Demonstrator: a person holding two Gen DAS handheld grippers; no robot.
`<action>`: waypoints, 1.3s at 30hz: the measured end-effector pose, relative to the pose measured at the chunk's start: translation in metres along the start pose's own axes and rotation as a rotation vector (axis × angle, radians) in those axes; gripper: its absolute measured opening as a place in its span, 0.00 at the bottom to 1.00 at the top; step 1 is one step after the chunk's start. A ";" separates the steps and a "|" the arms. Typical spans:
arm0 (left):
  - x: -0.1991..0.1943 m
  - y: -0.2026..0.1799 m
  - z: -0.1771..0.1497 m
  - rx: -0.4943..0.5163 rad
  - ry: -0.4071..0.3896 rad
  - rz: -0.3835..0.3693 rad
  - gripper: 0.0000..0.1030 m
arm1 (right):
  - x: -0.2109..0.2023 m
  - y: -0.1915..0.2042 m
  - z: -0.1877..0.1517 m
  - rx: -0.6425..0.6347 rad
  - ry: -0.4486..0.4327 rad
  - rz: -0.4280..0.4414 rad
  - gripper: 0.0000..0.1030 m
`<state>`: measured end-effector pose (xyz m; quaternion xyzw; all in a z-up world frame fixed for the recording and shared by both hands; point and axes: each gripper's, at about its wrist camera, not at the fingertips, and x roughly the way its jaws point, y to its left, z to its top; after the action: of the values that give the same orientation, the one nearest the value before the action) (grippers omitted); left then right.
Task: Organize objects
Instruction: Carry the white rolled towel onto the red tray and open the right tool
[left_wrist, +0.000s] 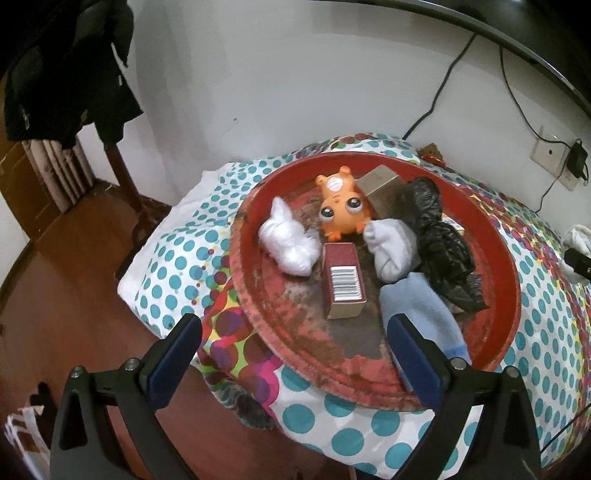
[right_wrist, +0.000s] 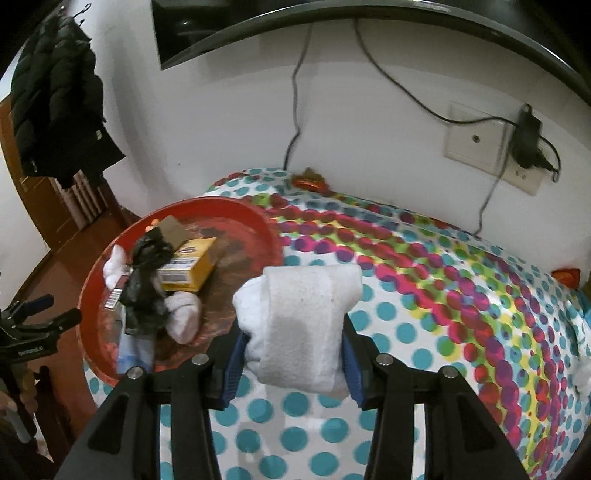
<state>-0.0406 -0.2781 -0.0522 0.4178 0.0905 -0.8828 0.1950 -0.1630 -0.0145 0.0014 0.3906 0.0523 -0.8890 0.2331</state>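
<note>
So the right gripper (right_wrist: 293, 354) has its blue pads clamped on a rolled white terry-cloth sock bundle (right_wrist: 301, 325), held up over the polka-dot bedspread (right_wrist: 424, 295) just beside the round red worn-lacquer tray (right_wrist: 229, 206); the sock isn't over the tray, it sits off the tray's right rim in the right wrist view. The left gripper (left_wrist: 295, 354) hangs with its jaws wide apart and nothing between them, at the near rim of the tray; one pad sits just in front of a pale blue sock (left_wrist: 417, 310) lying in the tray.

My guess at the step: carry the white bundle across and drop it in the tray with the rest. The tray is crowded; orange plastic hamster toy (left_wrist: 341, 206), maroon cardboard box with a barcode (left_wrist: 343, 284), crumpled black plastic bag (left_wrist: 439, 240), a white-grey sock ball (left_wrist: 391, 251), a wad of white plastic (left_wrist: 288, 243), a yellow cardboard box (right_wrist: 192, 267). I'd aim for the bare brown patch at the tray's near-right side; come in high enough to clear the rim and the black bag; lower before letting go so the roll doesn't bounce off onto the bedspread; keep the left gripper back from the tray so the two don't bump.
</note>
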 end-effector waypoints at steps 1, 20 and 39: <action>0.000 0.002 -0.001 -0.006 -0.002 0.002 0.98 | 0.001 0.005 0.001 -0.003 0.004 0.007 0.45; 0.002 0.018 -0.008 -0.014 -0.005 0.025 0.98 | 0.046 0.098 0.016 -0.064 0.062 0.065 0.45; 0.006 0.030 -0.005 -0.038 0.002 0.045 0.98 | 0.086 0.142 0.034 -0.046 0.062 0.061 0.46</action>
<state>-0.0276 -0.3052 -0.0602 0.4168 0.0978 -0.8759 0.2225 -0.1724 -0.1817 -0.0244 0.4139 0.0680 -0.8675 0.2672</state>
